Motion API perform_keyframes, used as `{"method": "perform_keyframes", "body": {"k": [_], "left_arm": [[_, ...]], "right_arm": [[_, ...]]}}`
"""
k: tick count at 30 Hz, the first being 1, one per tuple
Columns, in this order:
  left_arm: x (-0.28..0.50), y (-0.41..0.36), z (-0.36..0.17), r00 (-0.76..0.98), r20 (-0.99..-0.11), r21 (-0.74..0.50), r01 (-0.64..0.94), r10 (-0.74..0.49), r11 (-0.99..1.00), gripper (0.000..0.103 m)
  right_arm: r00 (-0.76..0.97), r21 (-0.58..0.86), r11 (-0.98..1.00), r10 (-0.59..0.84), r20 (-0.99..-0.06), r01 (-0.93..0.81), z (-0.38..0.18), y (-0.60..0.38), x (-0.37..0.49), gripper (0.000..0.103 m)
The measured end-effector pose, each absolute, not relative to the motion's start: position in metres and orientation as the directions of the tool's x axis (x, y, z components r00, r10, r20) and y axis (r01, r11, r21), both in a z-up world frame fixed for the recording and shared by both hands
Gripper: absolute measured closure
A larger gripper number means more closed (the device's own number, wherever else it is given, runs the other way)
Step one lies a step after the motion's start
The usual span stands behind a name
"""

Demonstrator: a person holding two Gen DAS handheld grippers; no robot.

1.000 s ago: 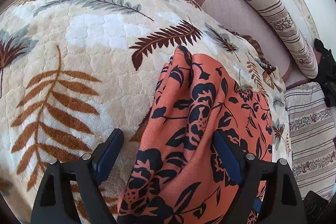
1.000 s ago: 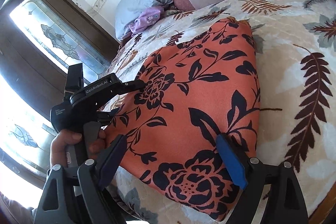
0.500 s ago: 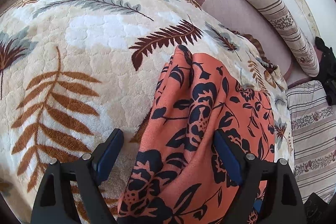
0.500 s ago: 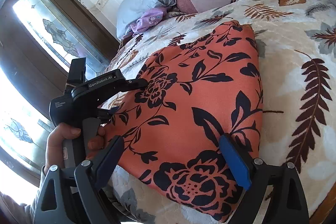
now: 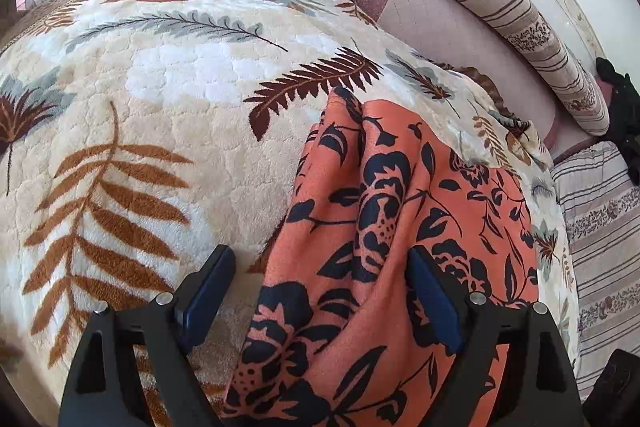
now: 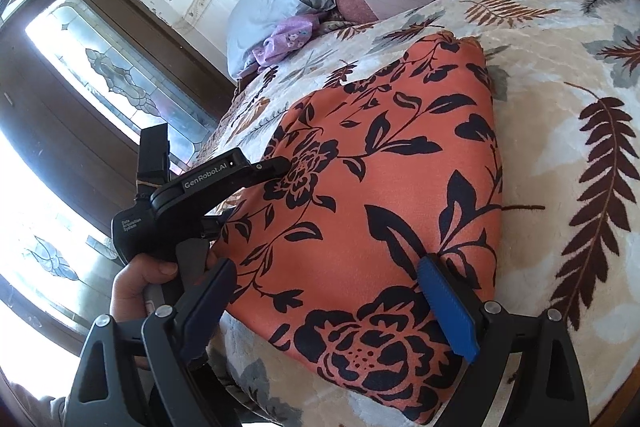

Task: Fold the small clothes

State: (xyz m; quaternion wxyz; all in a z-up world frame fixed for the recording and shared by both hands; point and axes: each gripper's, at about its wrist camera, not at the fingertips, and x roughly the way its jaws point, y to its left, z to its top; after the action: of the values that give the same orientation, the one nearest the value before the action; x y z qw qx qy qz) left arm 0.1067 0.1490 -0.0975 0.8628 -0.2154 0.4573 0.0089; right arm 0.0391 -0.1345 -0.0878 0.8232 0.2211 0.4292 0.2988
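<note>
- The garment lies on the bed's leaf-print blanket, near the edge, already doubled into a thick wedge with 1 clean folded side.
- Judging by that, folding is well along; another fold or some smoothing may remain.
- It is orange with black flowers, soft, rumpled into ridges in the left view.
- Left gripper is wide open, astride the cloth's edge, not pinching.
- Right gripper is also open over the near corner.
</note>
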Motion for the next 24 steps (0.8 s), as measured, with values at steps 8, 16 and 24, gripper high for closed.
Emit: {"method": "perform_keyframes", "body": {"k": [8,16,24], "left_arm": [[0.032,0.161,-0.075,0.572,-0.762,-0.503,-0.228,-0.303,0.834,0.023],[0.023,0.164,-0.074,0.521,-0.799,-0.496,-0.288,-0.301,0.819,0.05],[0.097,0.154,-0.046,0.587,-0.75,-0.509,-0.216,-0.306,0.833,0.024]], "right_arm": [[0.436,0.638,0.703,0.704,-0.56,-0.315,-0.091,-0.139,0.042,0.009],[0.403,0.668,0.675,0.731,-0.55,-0.313,-0.091,-0.144,0.048,0.009],[0.389,0.688,0.659,0.745,-0.542,-0.304,-0.092,-0.145,0.049,0.009]]}}
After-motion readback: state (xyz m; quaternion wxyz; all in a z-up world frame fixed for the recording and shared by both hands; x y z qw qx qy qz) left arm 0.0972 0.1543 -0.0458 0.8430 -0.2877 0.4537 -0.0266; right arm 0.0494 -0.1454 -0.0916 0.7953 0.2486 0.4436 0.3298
